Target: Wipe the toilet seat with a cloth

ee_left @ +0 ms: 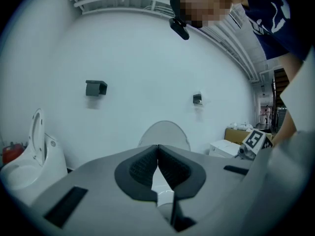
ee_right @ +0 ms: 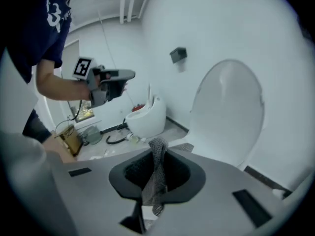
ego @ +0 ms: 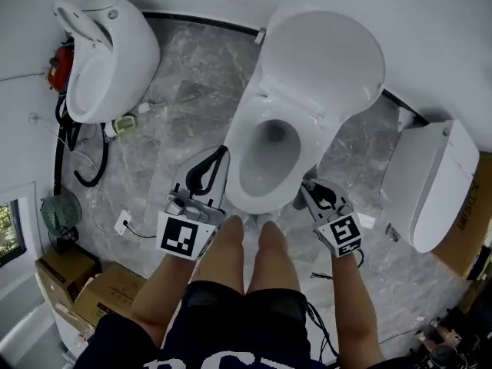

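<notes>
Wiping not yet begun: right gripper (ego: 311,197) clamps a grey mesh cloth (ee_right: 156,173) at five o'clock of the white oval toilet seat (ego: 237,148), left gripper (ego: 217,162) closed empty at eight o'clock; next, I judge, press cloth onto the rim.

Count: 3 toilets: centre toilet (ego: 265,156), 10 o'clock toilet (ego: 108,60), 3 o'clock toilet (ego: 427,187). 2 grippers: left gripper (ego: 219,160), right gripper (ego: 309,189). 1 cloth (ee_right: 156,176). 2 cardboard boxes (ego: 108,292) at 7 o'clock. 1 fan (ego: 60,214) at 8 o'clock.
</notes>
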Tool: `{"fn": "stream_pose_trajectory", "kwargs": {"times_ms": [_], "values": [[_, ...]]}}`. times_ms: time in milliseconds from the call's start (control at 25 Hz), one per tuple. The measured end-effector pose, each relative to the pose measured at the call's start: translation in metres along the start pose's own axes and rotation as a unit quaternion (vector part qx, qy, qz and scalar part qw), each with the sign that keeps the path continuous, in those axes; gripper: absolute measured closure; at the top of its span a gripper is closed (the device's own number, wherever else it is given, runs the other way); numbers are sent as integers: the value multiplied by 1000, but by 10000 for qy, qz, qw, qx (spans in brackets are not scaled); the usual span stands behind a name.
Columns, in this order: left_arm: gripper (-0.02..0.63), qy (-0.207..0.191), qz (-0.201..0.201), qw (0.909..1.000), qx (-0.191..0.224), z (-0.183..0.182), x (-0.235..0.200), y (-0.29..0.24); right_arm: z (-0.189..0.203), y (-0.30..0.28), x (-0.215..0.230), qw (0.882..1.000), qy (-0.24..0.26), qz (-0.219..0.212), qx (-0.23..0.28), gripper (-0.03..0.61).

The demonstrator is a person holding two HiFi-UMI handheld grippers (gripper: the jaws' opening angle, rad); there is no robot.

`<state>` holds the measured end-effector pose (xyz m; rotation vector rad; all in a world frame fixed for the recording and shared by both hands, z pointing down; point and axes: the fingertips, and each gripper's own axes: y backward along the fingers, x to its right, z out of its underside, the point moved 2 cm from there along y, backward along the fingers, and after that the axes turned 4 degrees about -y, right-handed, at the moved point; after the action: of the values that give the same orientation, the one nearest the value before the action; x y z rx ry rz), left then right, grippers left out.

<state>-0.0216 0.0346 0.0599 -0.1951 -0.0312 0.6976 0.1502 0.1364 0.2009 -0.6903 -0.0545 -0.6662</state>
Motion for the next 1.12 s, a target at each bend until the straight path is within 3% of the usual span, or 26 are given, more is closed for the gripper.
{"fn": "stream_pose_trajectory", "kwargs": {"times_ms": [120,200,320,440,560,800,1120], "values": [[594,-315,155,9994,38,-49,8,14,-83,58,17,9939,338,699,782,515],[594,-352,172,9991,176,-82,12,22,-138,99,23,9825,695,1135,1301,515],[594,-333,186,9977,569,-139,19,34,-215,160,21,9567,888,1709,2182,515],[594,-445,240,9970,587,-173,26,52,-266,225,3,9243,1175,2288,2820,515],[594,-497,272,9958,713,-202,32,58,-297,271,-12,9047,945,2420,3377,517],[594,-468,341,9977,366,-239,44,81,-321,328,-51,8957,467,2226,3822,518],[594,-394,221,9959,782,-262,57,102,-315,336,-68,9118,523,2020,3536,518]]}}
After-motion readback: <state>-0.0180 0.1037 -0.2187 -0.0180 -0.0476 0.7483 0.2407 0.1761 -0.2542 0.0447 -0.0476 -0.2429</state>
